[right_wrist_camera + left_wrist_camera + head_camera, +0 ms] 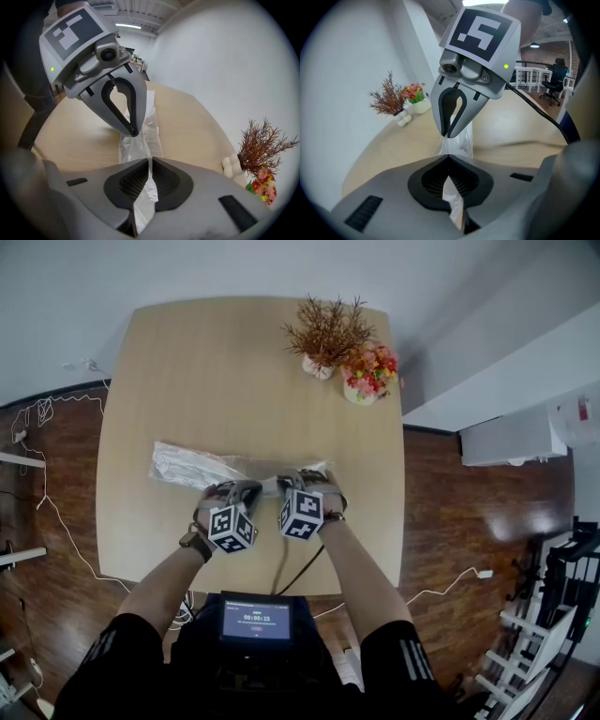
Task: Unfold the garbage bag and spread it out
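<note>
Clear garbage bag (200, 466) across table (187, 362), left claw (251, 487) and right claw (287, 482) together on it.

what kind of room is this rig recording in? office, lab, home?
Most likely an office or lab workspace, not a home. A wooden table stands on wood flooring with loose cables trailing around it, and the left gripper view shows an office chair beside white tables.

Bright, even light; bag (192, 466) glints on the table (187, 362), floor (506, 521) right of it shines; gripper views bulge, corners black.
</note>
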Demonstrator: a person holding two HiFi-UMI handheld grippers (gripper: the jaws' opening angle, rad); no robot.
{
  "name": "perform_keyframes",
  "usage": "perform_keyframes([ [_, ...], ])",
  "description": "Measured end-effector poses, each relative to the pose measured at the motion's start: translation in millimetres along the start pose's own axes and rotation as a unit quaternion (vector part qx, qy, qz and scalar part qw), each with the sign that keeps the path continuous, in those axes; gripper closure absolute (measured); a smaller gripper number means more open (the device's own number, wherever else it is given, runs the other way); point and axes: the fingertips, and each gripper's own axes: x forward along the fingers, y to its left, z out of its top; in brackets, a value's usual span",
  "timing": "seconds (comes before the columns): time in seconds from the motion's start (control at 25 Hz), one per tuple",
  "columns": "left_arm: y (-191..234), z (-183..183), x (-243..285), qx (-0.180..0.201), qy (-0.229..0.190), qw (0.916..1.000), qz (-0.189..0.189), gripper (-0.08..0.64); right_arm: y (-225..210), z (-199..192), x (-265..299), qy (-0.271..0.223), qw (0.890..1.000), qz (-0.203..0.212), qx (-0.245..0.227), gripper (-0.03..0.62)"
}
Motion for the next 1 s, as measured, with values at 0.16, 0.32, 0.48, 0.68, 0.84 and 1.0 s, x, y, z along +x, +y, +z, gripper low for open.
perform_keyframes([
  [0.16,2,-1,-2,-0.002,-0.002,1.0000,0.000,0.559,3,-1,-1,0.000,1.000,-0.004,0.001,0.571],
  [0.32,8,-2,-10,0.012,-0.005,0.9999,0.003,0.558,3,1,-2,-0.007,1.000,-0.007,0.004,0.572],
  [0.48,26,-9,-28,0.032,0.002,0.9994,0.012,0.492,3,4,-4,-0.011,1.000,-0.007,0.005,0.572],
  [0.68,69,-47,-43,0.057,0.064,0.9960,0.025,0.471,2,7,-10,-0.016,1.000,-0.013,0.001,0.572],
  [0.84,92,-101,-39,0.089,0.123,0.9884,-0.003,0.460,1,10,-16,-0.021,1.000,-0.020,-0.001,0.572],
  [1.0,99,-130,-38,0.128,0.159,0.9785,-0.029,0.445,0,12,-22,-0.026,0.999,-0.026,-0.007,0.572],
])
